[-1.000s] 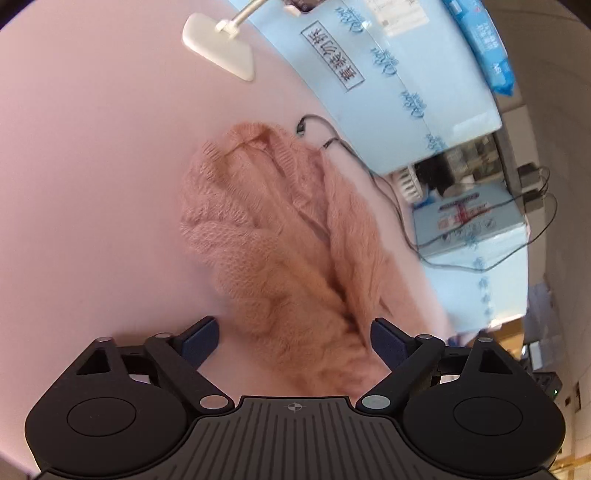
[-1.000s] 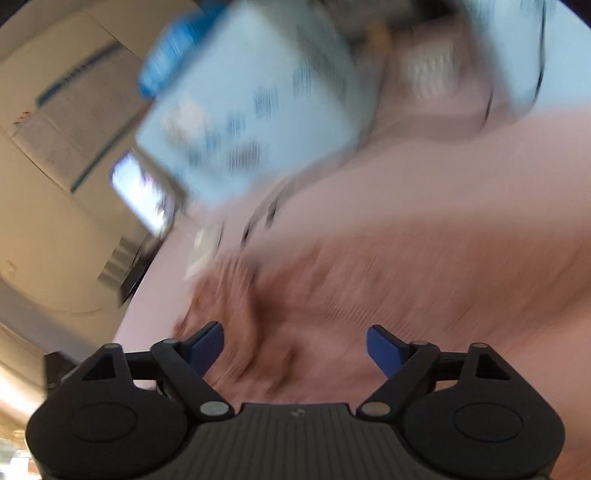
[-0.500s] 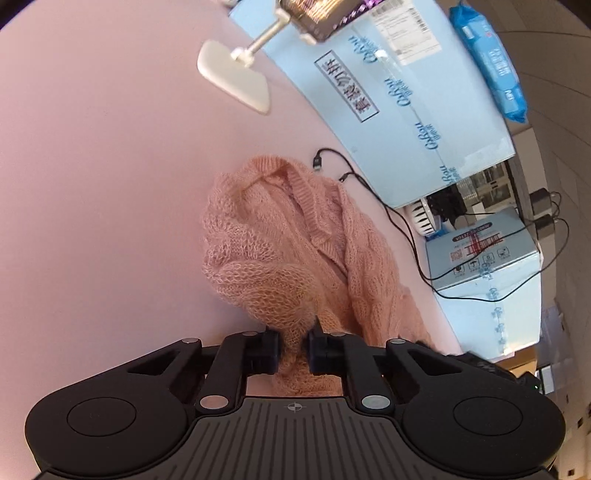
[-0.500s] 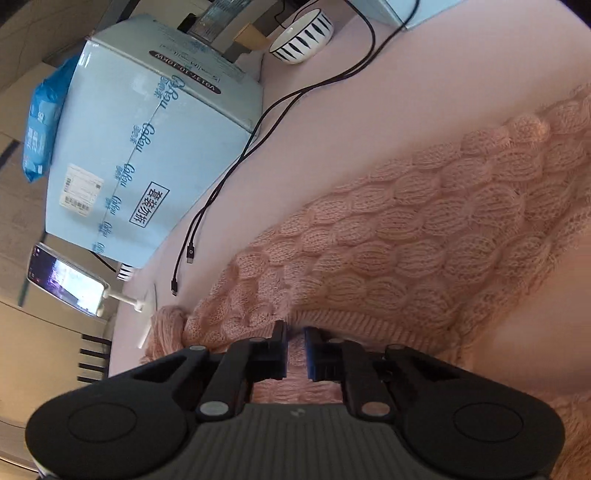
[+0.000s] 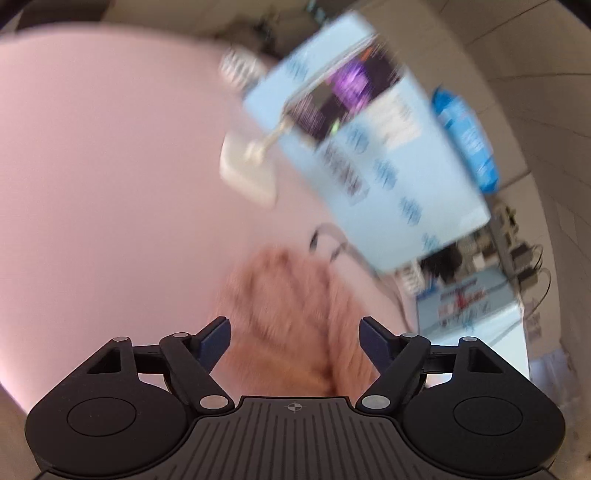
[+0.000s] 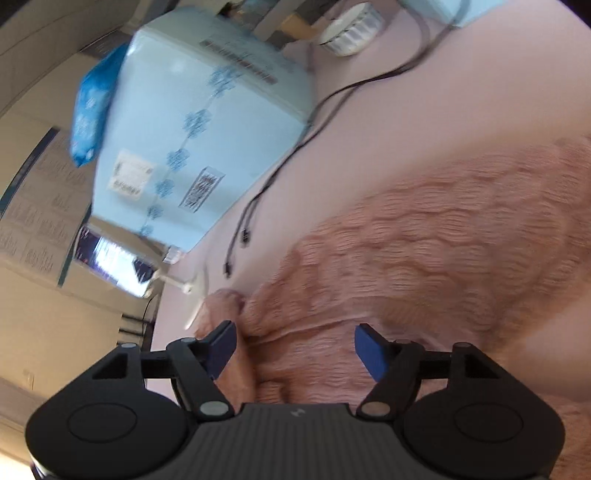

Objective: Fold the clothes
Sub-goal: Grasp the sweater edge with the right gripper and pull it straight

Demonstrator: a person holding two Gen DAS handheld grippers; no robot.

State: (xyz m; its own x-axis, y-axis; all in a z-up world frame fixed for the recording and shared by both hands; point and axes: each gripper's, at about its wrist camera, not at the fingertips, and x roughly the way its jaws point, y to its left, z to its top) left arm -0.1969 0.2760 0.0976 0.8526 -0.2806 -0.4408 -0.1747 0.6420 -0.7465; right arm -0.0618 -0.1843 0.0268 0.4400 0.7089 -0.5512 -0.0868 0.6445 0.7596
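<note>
Between the blue pads of my left tool (image 5: 294, 338) lies the blurred pink knitted sweater (image 5: 291, 314), below and ahead of them on the pink table (image 5: 110, 184); the jaws are opening and the pads stand wide, clear of the knit. My right tool (image 6: 295, 345) is opening too, its pads apart over the sweater's ribbed edge (image 6: 424, 258), gripping nothing. Just past the sweater, two black cables (image 6: 280, 173) trail across the table. Beyond them a white phone stand (image 5: 251, 170) holds a lit phone (image 5: 343, 96) in front of a large pale blue box (image 6: 199, 122), with a blue packet (image 6: 94, 99) beside it. Farthest off sits a striped bowl (image 6: 349, 31).
</note>
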